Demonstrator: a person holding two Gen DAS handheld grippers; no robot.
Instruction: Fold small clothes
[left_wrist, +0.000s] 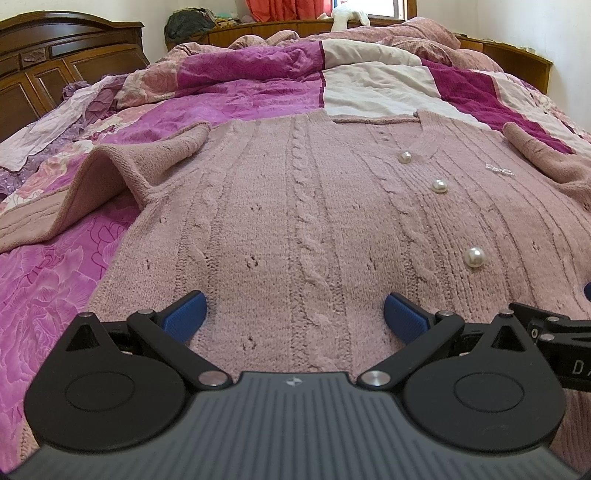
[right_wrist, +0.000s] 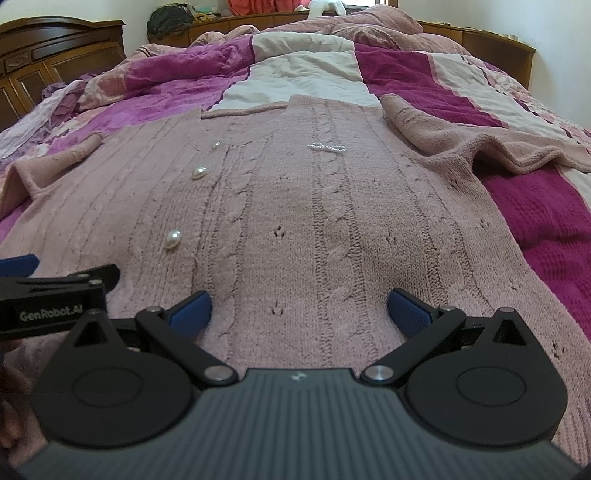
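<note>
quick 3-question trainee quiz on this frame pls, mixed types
1. True or false: the pink cardigan lies front side up on the bedspread.
2. Multiple choice: how do the left gripper and right gripper stand? A) both open over the hem end of the knit, B) left shut on a sleeve, C) both shut on the collar.
3. Fill in: the small beaded ornament on the chest is shaped like a ____.

Key
1. True: the pearl buttons face up.
2. A: each gripper's blue pads are spread wide, with no cloth pinched between them.
3. Bow.
</note>
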